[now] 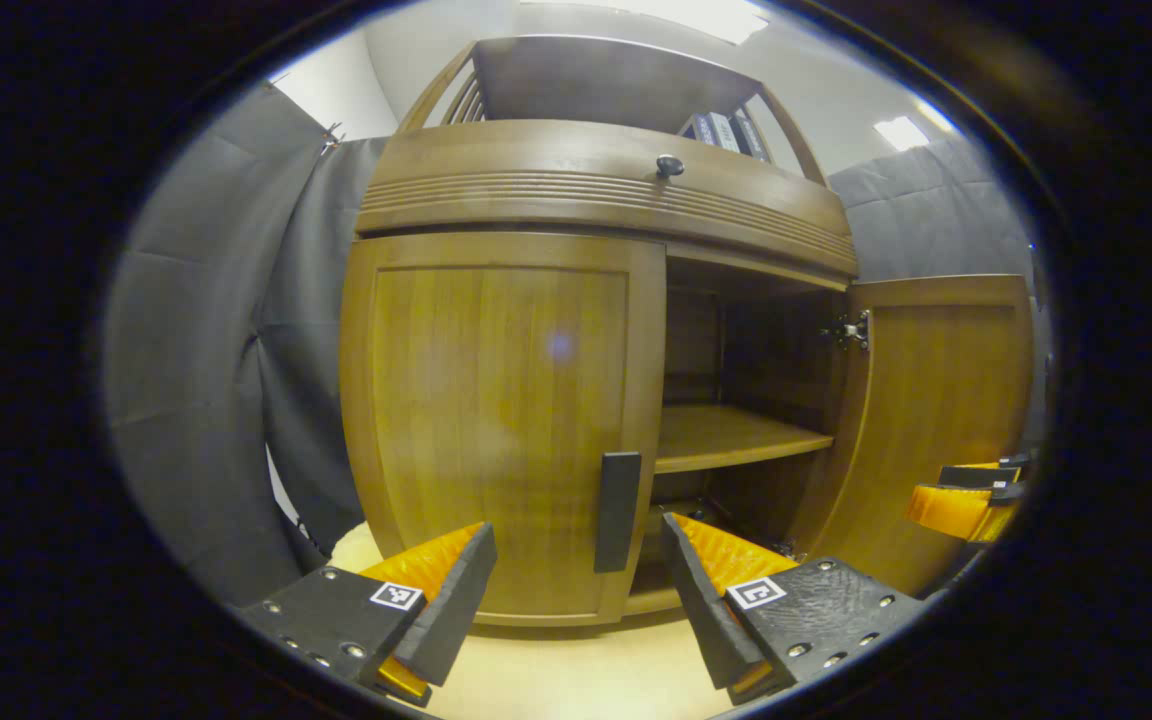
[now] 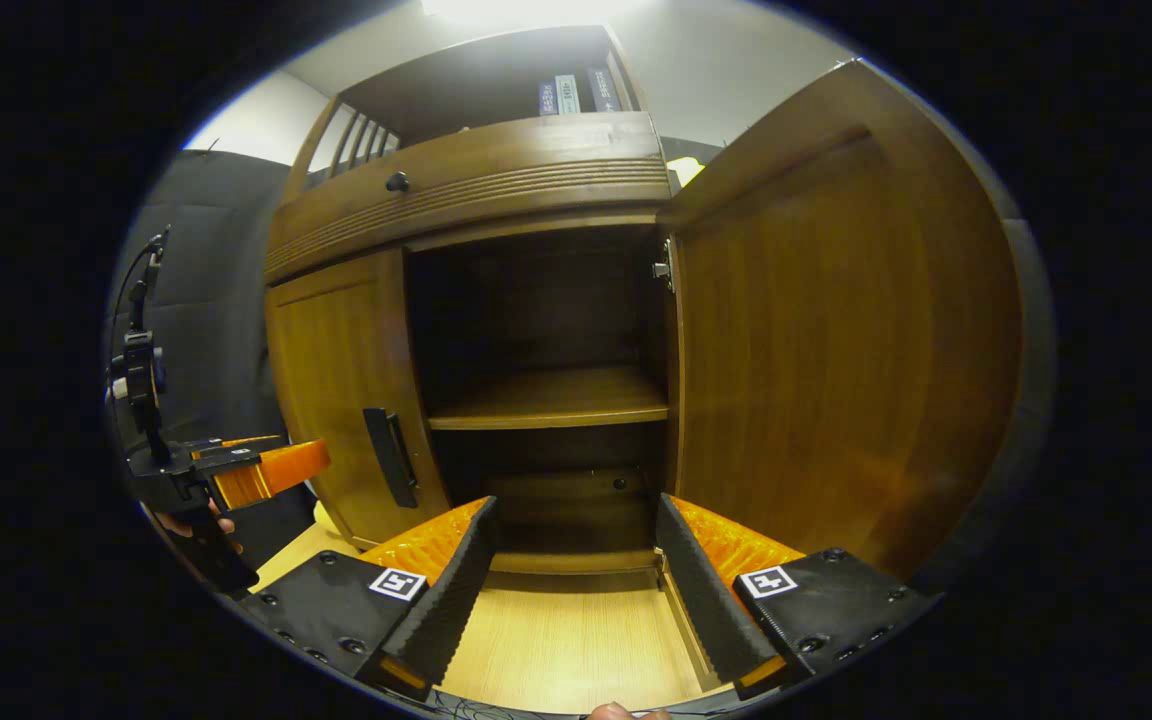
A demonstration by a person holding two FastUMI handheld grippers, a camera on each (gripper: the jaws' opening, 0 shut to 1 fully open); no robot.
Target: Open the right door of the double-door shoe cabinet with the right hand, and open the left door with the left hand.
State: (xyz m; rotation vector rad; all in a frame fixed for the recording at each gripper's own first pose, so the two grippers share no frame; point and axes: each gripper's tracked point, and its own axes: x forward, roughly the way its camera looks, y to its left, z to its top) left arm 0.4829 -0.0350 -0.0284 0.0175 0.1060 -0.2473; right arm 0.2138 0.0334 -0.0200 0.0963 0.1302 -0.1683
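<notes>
**Right door swung wide, left door shut**

The right door (image 2: 836, 330) stands open at 3 o'clock. The left door (image 1: 501, 420) stays closed, its handle (image 1: 617, 510) between the released left tool (image 1: 576, 590). The right tool (image 2: 571, 580) gapes, clear of edges.

Grey padded cloth (image 1: 206, 400) hangs as the booth wall on the left in the left gripper view, creased and pinned at its upper edge; more of it (image 1: 936, 215) shows on the right behind the furniture. Above the cloth a white wall (image 1: 336, 90) rises to a pale ceiling (image 1: 836, 100), where bright light panels (image 1: 901, 130) glow. In the right gripper view a strong lamp (image 2: 526, 8) shines at the top, and the grey cloth (image 2: 206, 260) darkens the left side. The floor (image 2: 566, 640) is light wood-grain board. On an upper shelf (image 2: 496, 80) stand a few books (image 2: 576, 95), upright, side by side.
</notes>
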